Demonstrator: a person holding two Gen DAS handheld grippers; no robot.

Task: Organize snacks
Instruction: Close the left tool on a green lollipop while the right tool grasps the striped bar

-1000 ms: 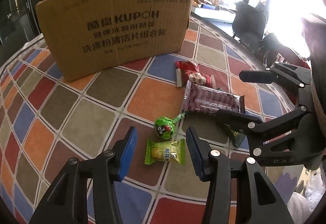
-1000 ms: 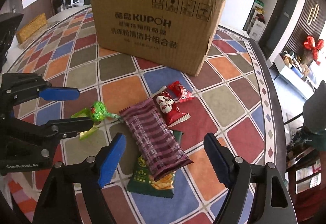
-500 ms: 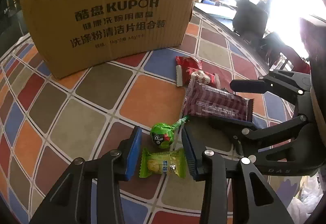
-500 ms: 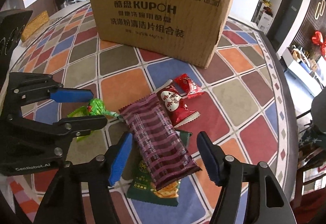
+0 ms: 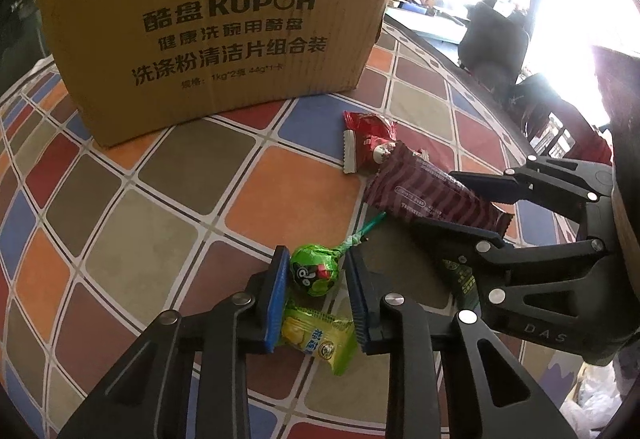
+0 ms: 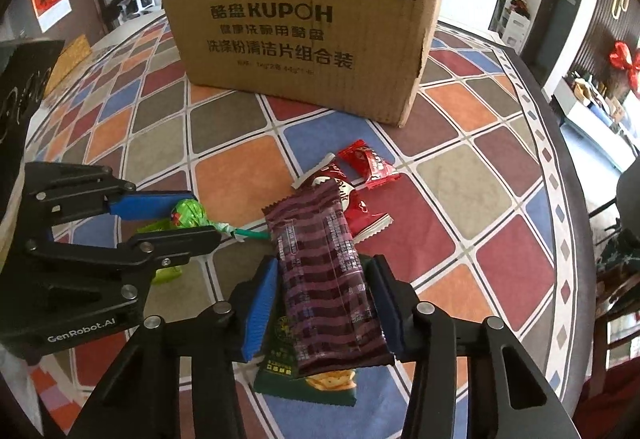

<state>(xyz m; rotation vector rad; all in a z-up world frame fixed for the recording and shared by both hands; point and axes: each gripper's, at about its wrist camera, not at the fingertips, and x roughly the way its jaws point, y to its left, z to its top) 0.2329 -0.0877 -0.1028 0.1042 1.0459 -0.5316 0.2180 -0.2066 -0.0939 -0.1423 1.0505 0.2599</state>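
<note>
Nearest in the left wrist view: left gripper [image 5: 316, 279] closing around the lollipop [image 5: 315, 274], blue pads [image 5: 277, 295] just beside the green head on both sides, contact not certain, so jaws narrowed but not clearly clamped. Under and behind the head, toward 6 o'clock, a yellow-green candy [image 5: 318, 335] flat on the tablecloth [image 5: 168, 235]. Lollipop stick running off toward 1 o'clock, so long axis roughly along the fingers, head at the tips.

Nearest in the right wrist view: right gripper [image 6: 322, 303] straddling the maroon bar [image 6: 326, 279], pads at or very near the wrapper's long edges; grip looks close to made, not surely tight. Bar's long axis pointing to 12 o'clock, in line with the fingers, far end overlapping the red packet [image 6: 354, 199]. Beneath the bar, a green packet [image 6: 308, 379] showing at 6 o'clock. Risk: pinching both wrappers together.

Farther out, a small red candy [image 6: 368, 165] at 1 o'clock, apart from both grippers. Farthest, the box [image 6: 304, 35] at 12 o'clock, likely the destination; opening not visible. Each arm nearer its own snack; lift before travel toward 12 o'clock seems needed.
</note>
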